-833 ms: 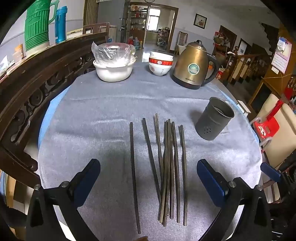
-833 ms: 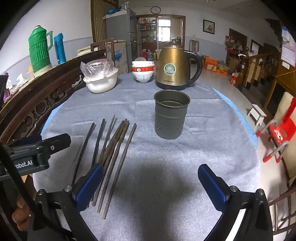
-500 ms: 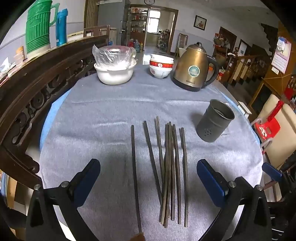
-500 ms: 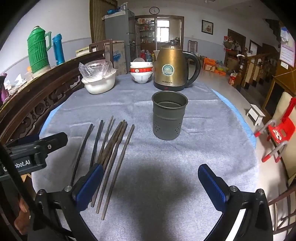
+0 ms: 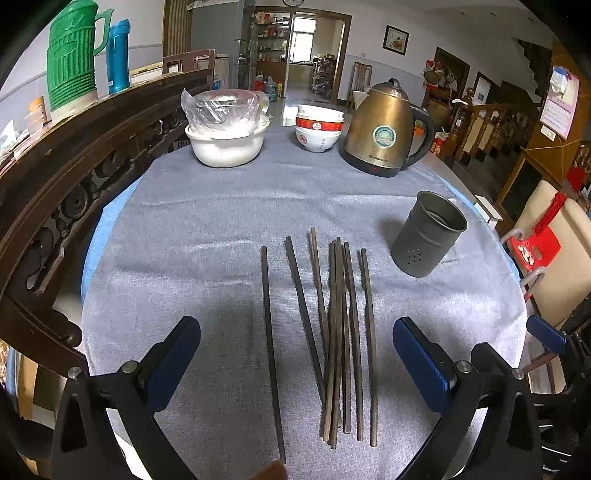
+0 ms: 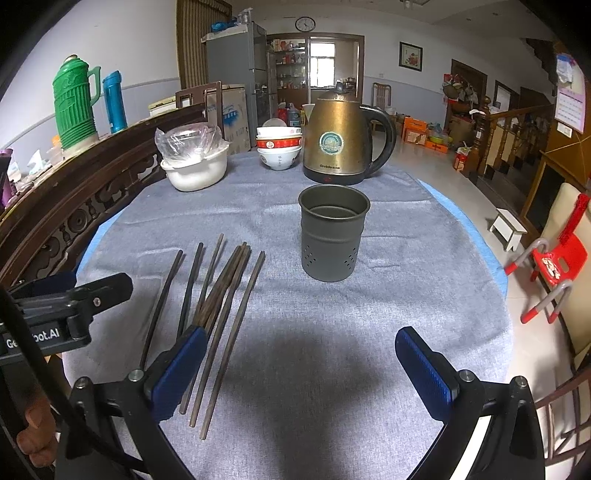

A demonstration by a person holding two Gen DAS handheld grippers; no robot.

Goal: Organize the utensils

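Left hand-held gripper [image 5: 295,354] – jaws spread wide, nothing held, above near edge of worktop [image 5: 192,236]. Chopsticks [image 5: 334,325] laid loose at worktop centre, lone stick at left of bunch. One stick best pinched near its end, lifted clear. Holder cup [image 6: 334,238] upright toward right edge. Right hand-held gripper [image 6: 299,363] – jaws apart, empty.

I am in a lived-in home, at a dining table [image 6: 369,314] under a grey cloth. A brass-coloured electric kettle [image 6: 341,144], stacked rice bowls [image 6: 279,146] and a covered white basin [image 6: 195,166] stand at its far edge. Behind me-facing carved wood sit a green thermos [image 6: 74,107] and a blue flask [image 6: 113,101]. A fridge [image 6: 236,74], wall clock [image 6: 305,24], what looks like a pantry doorway, and a red child's chair [image 6: 554,258] complete it.
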